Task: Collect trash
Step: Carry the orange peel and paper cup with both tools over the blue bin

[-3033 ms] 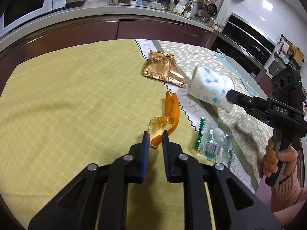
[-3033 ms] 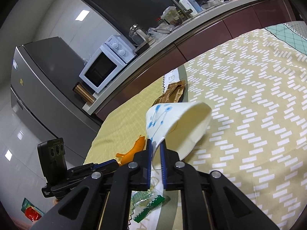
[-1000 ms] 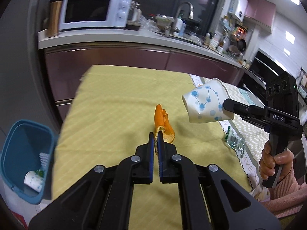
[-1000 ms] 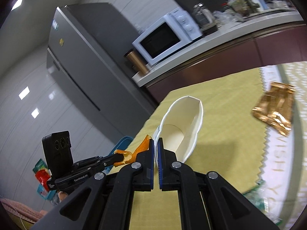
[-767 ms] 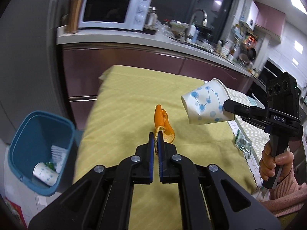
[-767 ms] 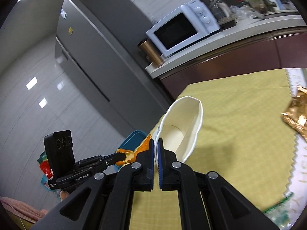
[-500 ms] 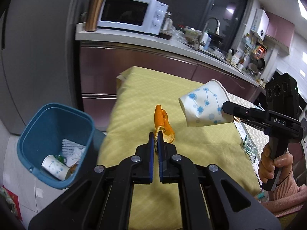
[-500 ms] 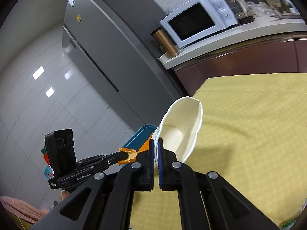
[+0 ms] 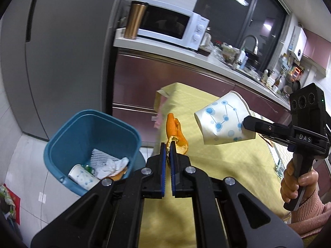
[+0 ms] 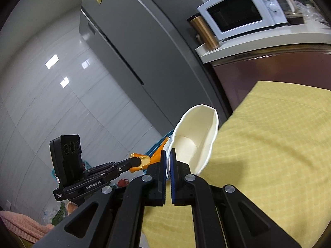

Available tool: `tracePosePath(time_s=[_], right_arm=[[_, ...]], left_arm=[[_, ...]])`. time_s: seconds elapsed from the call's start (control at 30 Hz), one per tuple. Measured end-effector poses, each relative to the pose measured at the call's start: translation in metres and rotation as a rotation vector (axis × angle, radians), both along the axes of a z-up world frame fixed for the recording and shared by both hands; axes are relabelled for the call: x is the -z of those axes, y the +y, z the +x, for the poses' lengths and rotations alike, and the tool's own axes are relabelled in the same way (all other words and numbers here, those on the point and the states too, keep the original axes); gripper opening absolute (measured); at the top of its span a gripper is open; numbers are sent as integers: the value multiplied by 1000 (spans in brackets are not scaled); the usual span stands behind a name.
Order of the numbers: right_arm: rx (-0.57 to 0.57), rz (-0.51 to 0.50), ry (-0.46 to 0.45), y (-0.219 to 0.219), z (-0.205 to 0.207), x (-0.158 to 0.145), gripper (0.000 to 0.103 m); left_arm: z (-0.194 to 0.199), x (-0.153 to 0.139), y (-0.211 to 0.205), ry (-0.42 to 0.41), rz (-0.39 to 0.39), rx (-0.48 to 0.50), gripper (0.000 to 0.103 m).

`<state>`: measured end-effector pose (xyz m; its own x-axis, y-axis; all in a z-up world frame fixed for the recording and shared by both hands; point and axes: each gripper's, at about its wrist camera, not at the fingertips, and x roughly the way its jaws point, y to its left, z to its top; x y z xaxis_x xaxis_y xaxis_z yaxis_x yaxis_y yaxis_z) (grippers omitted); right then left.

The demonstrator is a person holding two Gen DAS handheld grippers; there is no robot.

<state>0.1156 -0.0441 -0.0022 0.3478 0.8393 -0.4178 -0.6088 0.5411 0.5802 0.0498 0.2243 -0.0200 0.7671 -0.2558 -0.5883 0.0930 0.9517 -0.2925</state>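
My left gripper (image 9: 168, 147) is shut on an orange peel (image 9: 175, 133) and holds it in the air near the table's left end. The blue trash bin (image 9: 62, 136) stands on the floor below and to the left, with a cup and crumpled paper inside. My right gripper (image 10: 168, 157) is shut on the rim of a white paper cup with blue dots (image 10: 196, 138), held tilted over the yellow tablecloth (image 10: 279, 144). The cup (image 9: 223, 119) and right gripper (image 9: 246, 123) also show in the left wrist view. The left gripper (image 10: 137, 162) with the peel (image 10: 149, 159) shows in the right wrist view.
A grey fridge (image 9: 62, 51) stands behind the bin. A counter (image 9: 186, 55) with a white microwave (image 9: 171, 29) and a copper tumbler (image 9: 135, 19) runs behind the table. A clear wrapper (image 9: 278, 166) lies at the table's right edge.
Both grippers have carried the peel and the cup leftward off the table's middle toward its left end. The bin has come fully into the left wrist view.
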Motion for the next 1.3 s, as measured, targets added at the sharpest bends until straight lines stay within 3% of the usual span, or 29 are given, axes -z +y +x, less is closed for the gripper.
tracePosePath(time_s=[0.57,1.3], right_arm=[[-116,-90,23,81,19,10,3],[-189,-255,103,159,45,54,3]], left_arm=[[11,30,60,70,-6,-152,4],[42,78,92,177,-3,-234,4]])
